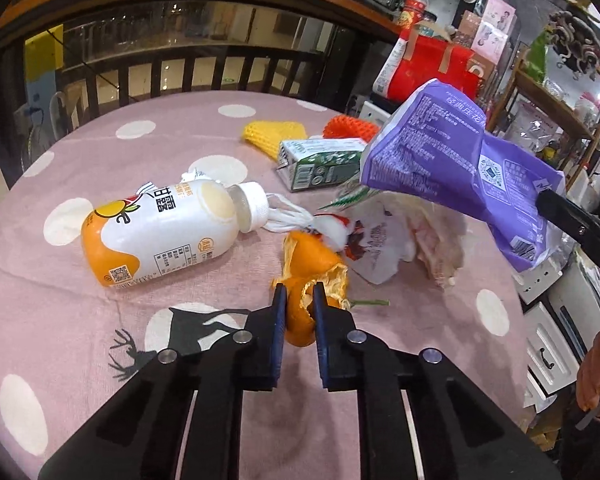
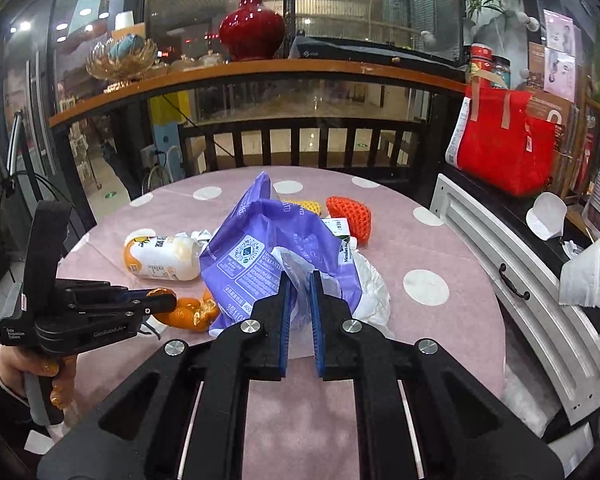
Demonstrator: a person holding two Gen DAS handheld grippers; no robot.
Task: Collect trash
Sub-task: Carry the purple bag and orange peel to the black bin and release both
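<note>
Round worktop [image 1: 80,160] under a pink cloth with white dots, litter spread across the middle. Left gripper [image 1: 300,300] low over the near part of the cloth, jaws narrow and clamped on a piece of orange peel [image 1: 304,268]; peel pinched between the blue pads, its far end curling out past the tips, a thin green stem lying just beside it. Same grip visible from the right wrist view: left gripper [image 2: 168,300] entering from the left edge, peel [image 2: 188,312] at its tip, a hand [image 2: 28,368] wrapped around the grip below. Right gripper [image 2: 298,292] jaws narrow, closed on the crumpled near edge of a purple plastic bag [image 2: 260,256]; bag raised off the cloth, seen in the left wrist view as purple bag [image 1: 452,160] hanging in the air at the right with a black finger of the right gripper [image 1: 572,224] on it. Under and behind the bag: crumpled white wrapper [image 1: 380,248], green drink carton [image 1: 320,164] on its side, yellow foam fruit net [image 1: 272,132] and orange foam fruit net [image 1: 348,126] at the far side. White and orange bottle [image 1: 160,236] on its side to the left of the peel, cap on, apart from both grippers. Red bag [image 2: 504,148] on a cabinet off to the right, beyond the worktop.
</note>
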